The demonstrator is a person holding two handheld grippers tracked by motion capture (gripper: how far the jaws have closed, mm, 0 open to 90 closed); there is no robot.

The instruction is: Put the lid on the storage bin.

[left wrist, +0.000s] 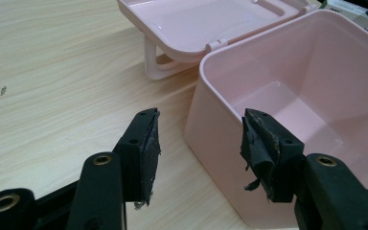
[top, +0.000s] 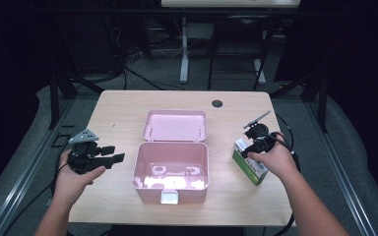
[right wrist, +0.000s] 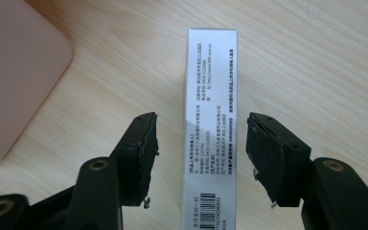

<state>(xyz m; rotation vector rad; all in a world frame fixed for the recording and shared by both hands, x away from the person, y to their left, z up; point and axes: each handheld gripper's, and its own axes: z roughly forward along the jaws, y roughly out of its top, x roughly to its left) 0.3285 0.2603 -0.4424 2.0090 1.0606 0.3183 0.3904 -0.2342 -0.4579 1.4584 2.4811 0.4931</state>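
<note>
Right tool (right wrist: 201, 129) spread wide, jaws either side of the carton (right wrist: 211, 120), not touching. Carton lies on the surface (top: 128, 108), right of the open pink box (top: 171, 172), long axis running straight away btwn the jaws. Left tool (left wrist: 199, 139) also spread, near box's left wall.

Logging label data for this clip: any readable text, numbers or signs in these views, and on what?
White side of the carton between the open right gripper jaws: several lines of small print, too small and blurred to quote.
Same side, near end: a barcode with digits beneath, not reliably readable.
Pink box, its lid, table, left gripper: no text.
</note>
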